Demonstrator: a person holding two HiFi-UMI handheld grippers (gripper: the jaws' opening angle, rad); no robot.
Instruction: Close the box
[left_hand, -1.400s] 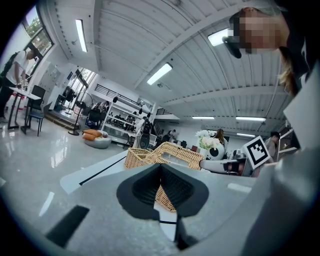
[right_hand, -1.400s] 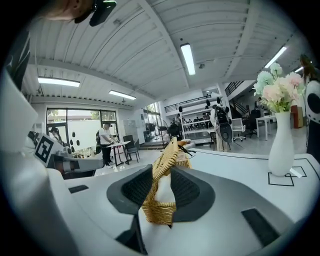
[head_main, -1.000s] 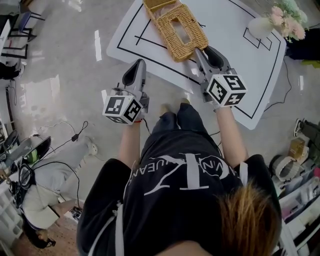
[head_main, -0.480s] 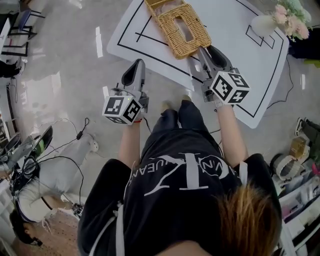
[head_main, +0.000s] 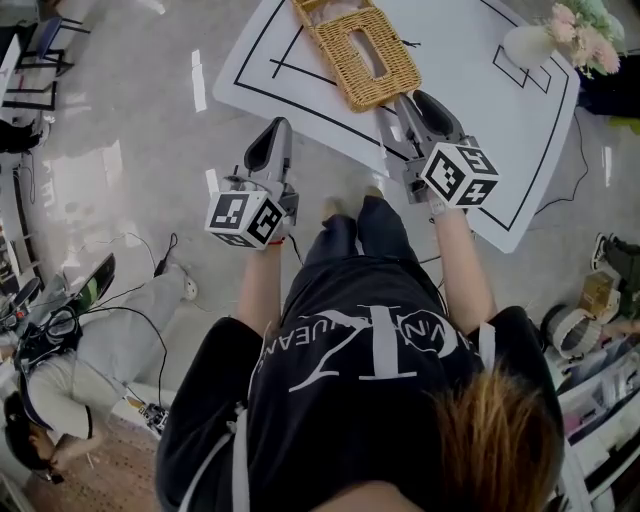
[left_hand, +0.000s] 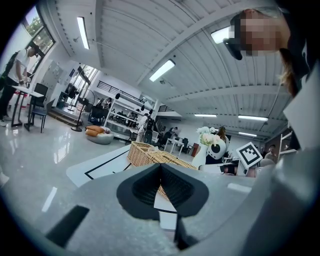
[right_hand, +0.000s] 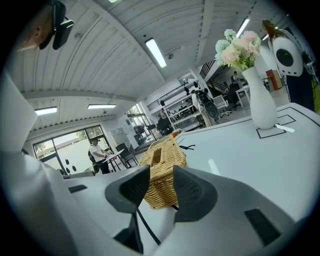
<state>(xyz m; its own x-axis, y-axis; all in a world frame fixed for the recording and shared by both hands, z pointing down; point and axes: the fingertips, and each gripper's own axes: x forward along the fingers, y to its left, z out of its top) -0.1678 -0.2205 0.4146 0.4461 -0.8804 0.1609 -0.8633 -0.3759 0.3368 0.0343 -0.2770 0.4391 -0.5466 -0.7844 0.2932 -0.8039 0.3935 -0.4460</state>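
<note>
White table (head_main: 470, 110) at upper frame holds a wicker box (head_main: 365, 55), likely light, stiff and grippy at its rim; the right gripper (right_hand: 161, 182) has just been opening and stands released, the box's near end between its jaws, while the left gripper (left_hand: 161, 172) is clenched on nothing.

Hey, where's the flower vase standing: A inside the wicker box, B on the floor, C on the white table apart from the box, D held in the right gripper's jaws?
C: the head view shows the flower vase upright near the far right corner of the white table, clear of the wicker box.
</note>
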